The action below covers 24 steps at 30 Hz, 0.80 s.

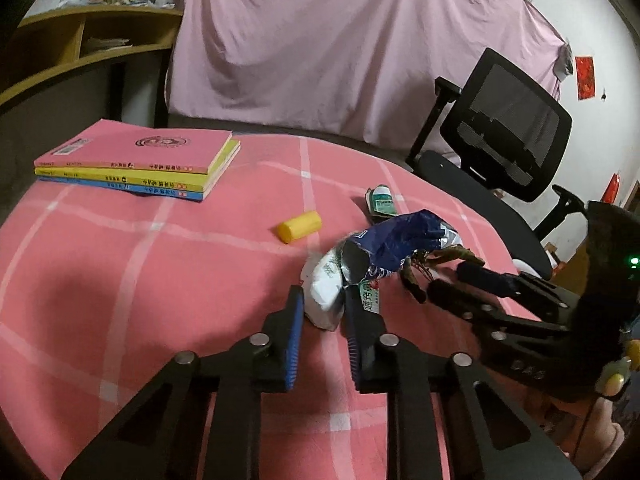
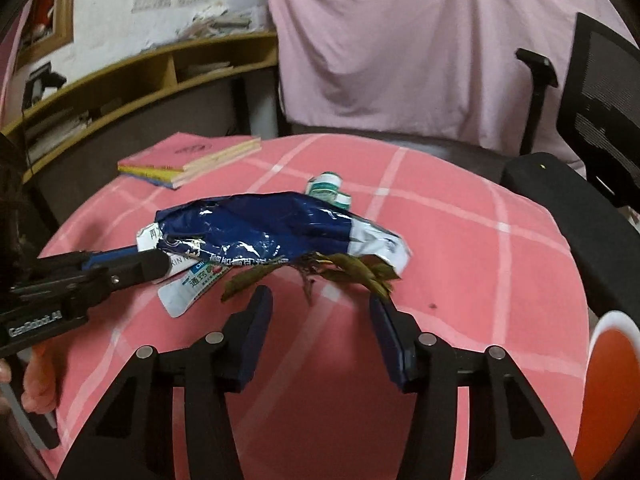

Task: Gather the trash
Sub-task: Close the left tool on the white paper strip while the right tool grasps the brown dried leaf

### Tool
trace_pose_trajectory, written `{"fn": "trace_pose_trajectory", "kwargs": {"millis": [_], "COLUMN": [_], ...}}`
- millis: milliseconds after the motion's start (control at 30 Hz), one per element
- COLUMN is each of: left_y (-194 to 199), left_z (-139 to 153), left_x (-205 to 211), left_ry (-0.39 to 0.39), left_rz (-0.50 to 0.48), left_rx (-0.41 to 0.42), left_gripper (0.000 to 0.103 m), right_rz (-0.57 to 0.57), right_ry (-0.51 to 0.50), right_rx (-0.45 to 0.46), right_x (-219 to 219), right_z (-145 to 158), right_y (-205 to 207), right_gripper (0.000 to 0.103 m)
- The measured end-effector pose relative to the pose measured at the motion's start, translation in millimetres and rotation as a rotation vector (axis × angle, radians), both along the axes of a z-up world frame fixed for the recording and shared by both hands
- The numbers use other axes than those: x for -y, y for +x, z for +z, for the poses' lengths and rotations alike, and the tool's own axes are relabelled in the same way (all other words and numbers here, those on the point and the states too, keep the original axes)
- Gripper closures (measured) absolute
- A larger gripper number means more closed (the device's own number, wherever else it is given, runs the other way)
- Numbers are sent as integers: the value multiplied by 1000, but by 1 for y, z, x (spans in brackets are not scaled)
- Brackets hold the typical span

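A crumpled blue and silver snack bag (image 1: 400, 242) (image 2: 276, 228) lies on the pink checked cloth, over a white wrapper (image 1: 326, 288) (image 2: 192, 286) and a sprig of dried leaves (image 2: 352, 270) (image 1: 444, 258). My left gripper (image 1: 322, 308) has its jaws around the white wrapper and the bag's end; it enters the right wrist view from the left (image 2: 160, 262). My right gripper (image 2: 320, 304) is open, its jaws either side of the leaves; it shows in the left wrist view (image 1: 444, 284). A green and white packet (image 1: 382, 200) (image 2: 328, 188) lies behind the bag.
A yellow cylinder (image 1: 300, 226) lies left of the bag. A stack of books (image 1: 140, 160) (image 2: 188, 158) sits at the far left of the table. A black office chair (image 1: 508, 136) stands at the right. A red and white bin (image 2: 612, 380) is at the lower right.
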<state>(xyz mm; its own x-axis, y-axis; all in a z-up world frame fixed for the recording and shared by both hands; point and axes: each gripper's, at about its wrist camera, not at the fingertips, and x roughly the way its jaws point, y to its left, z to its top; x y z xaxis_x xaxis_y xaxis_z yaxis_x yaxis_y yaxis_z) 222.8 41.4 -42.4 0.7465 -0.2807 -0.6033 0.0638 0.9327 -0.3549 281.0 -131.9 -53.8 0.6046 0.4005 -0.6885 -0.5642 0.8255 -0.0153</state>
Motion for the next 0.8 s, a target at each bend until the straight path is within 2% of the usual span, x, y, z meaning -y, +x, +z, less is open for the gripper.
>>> {"fn": "trace_pose_trajectory", "kwargs": {"millis": [133,300,467,667,700,800], "left_y": [0,5,0,-15,-17,-26], "left_z": [0,0,3,10,10,13], "left_x": [-3,-8,-9,-4,-1,8], "left_ry": [-16,-33,-28,-11,-3,34], "left_rz": [-11,-21,-15,-18,-22,-16], "left_rx": [-2,-12,11,86,93,132], "left_gripper": [88,89,93,100,103,103], "right_rz": [7,-12,-13,-66,-81,-91], "right_ry": [-30,-11,0,134,152,175], "right_rx": [-12,-39,-41,-89,-87,-63], "right_x": [-11,-7,-5,23,28,34], "right_z": [-4,-6,-6,-3,-1,5], "right_y": [8,14,11,3,0,-8], "right_gripper": [56,90,97,98,98,98]}}
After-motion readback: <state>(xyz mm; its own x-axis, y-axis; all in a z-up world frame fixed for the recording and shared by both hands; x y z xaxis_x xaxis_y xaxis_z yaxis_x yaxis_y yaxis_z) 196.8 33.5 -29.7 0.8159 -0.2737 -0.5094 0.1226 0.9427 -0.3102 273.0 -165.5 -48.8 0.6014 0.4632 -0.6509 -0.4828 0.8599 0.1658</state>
